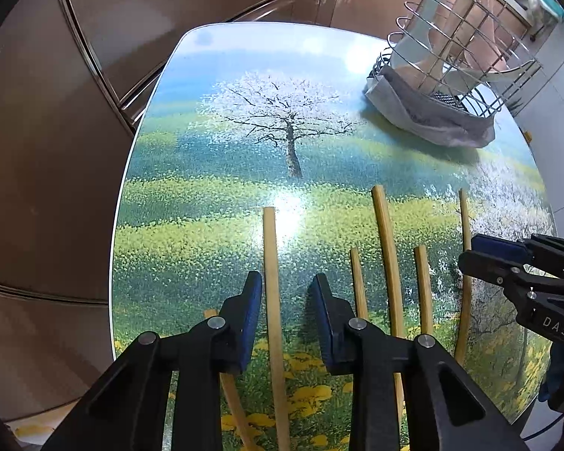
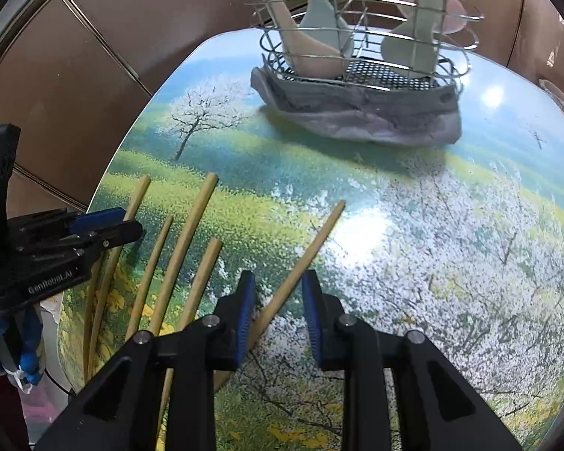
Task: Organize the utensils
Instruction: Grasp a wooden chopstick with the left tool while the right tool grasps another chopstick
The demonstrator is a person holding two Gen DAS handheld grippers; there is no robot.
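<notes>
This looks like a home kitchen or dining corner. The counter (image 1: 206, 150) is a glossy, rounded-corner top printed with a blossoming tree over yellow-green fields, the decorative kind found in households. At its far side stands a wire cutlery drainer (image 1: 466, 37) holding pale spoons and spatulas (image 2: 319, 18), set on a crumpled grey cloth (image 1: 428, 120). Several bamboo chopsticks (image 1: 272, 282) lie loose on the printed surface. Around the top, glossy brown panels with metal trim strips (image 1: 79, 37) reflect the room light like cabinet fronts or wall cladding, though which of the two cannot be told.
</notes>
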